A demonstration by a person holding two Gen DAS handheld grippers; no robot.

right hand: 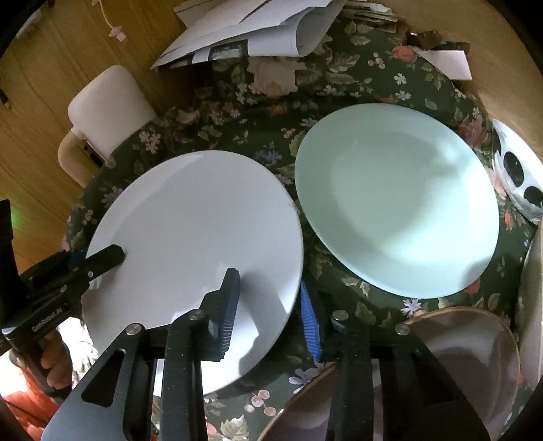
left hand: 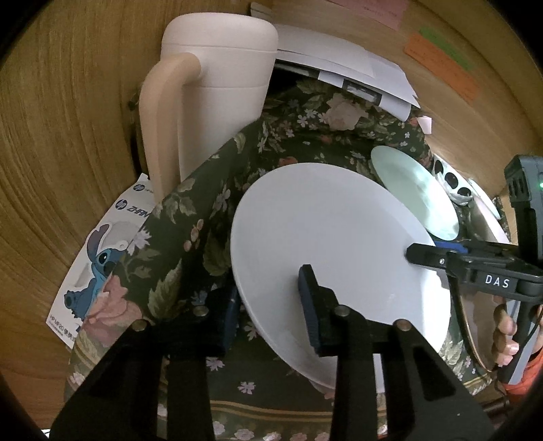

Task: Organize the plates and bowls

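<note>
A large white plate [left hand: 332, 244] [right hand: 203, 244] lies on a dark floral tablecloth [left hand: 210, 210]. My left gripper [left hand: 271, 305] straddles its near-left rim, jaws wide apart, one finger over the plate and one beside it. My right gripper [right hand: 268, 312] straddles the plate's right rim the same way, also apart; it also shows in the left wrist view [left hand: 427, 254]. A pale green plate [right hand: 397, 200] [left hand: 417, 193] lies just right of the white one. A brown-rimmed plate [right hand: 458, 366] sits under my right gripper.
A cream insulated jug [left hand: 210, 88] [right hand: 105, 112] stands at the table's far left. A white bowl with black spots [right hand: 519, 176] [left hand: 454, 183] sits at the far right. Papers [right hand: 251, 30] lie at the back. A Stitch-printed box [left hand: 98, 257] lies left.
</note>
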